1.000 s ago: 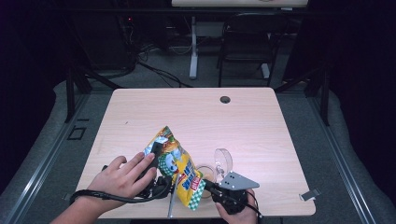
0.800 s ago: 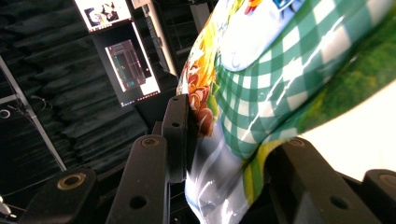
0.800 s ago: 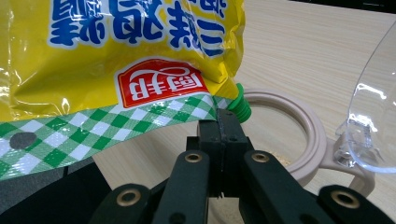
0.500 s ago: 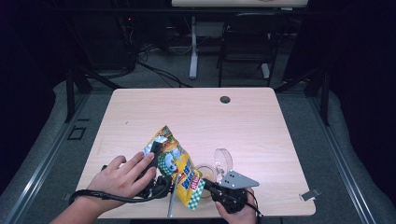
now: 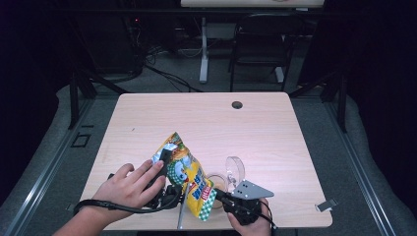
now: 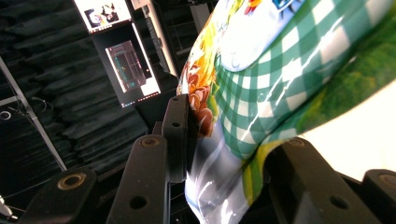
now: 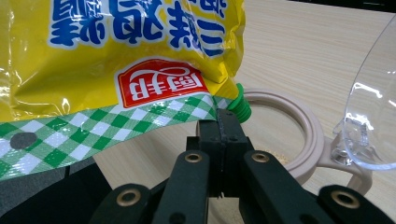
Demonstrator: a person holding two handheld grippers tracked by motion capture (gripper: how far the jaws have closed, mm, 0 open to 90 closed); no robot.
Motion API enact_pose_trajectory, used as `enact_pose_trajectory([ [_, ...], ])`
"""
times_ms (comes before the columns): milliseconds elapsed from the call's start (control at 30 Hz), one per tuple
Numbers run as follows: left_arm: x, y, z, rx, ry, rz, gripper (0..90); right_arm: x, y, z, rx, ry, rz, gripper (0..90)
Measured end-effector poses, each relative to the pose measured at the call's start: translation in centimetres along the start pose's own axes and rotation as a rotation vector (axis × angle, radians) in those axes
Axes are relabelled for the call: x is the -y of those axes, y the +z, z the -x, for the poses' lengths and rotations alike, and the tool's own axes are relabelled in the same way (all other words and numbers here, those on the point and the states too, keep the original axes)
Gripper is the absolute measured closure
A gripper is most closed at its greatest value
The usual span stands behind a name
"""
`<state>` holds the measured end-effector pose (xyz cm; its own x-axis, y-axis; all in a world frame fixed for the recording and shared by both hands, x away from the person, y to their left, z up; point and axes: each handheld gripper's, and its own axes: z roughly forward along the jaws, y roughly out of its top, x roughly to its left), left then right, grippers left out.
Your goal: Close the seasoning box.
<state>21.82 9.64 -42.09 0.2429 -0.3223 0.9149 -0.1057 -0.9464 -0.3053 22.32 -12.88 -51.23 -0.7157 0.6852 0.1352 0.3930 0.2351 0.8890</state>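
At near table edge, nothing shifts since a second ago: left gripper (image 5: 164,160) clamps bag (image 5: 189,179) upper end, right gripper (image 7: 223,122) pinches lower corner over container (image 7: 299,135); pour seemingly paused, contents unclear.

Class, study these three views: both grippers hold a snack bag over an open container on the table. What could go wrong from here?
1. The right gripper pinches only the bag's corner by a green spout; that thin edge might slip or tear.
2. The spout sits at the container's rim, so contents could spill onto the table.
3. The clear lid stands hinged up nearby; the bag could knock it.
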Motion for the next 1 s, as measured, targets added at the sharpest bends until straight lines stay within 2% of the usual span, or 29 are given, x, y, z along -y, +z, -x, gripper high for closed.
enact_pose_trajectory([
  [300, -0.05, 0.07, -0.05, -0.008, 0.005, 0.003, 67.2, 0.00, -0.03, 0.03, 0.002, 0.003, 0.000, 90.0],
  [433, -0.05, 0.08, -0.12, 0.004, 0.003, 0.001, 67.3, 0.00, -0.01, 0.02, 0.000, 0.002, 0.000, 90.0],
  [1000, -0.21, -0.01, -0.33, 0.000, 0.026, 0.002, 67.2, 0.04, -0.05, 0.13, 0.000, 0.005, 0.003, 90.0],
])
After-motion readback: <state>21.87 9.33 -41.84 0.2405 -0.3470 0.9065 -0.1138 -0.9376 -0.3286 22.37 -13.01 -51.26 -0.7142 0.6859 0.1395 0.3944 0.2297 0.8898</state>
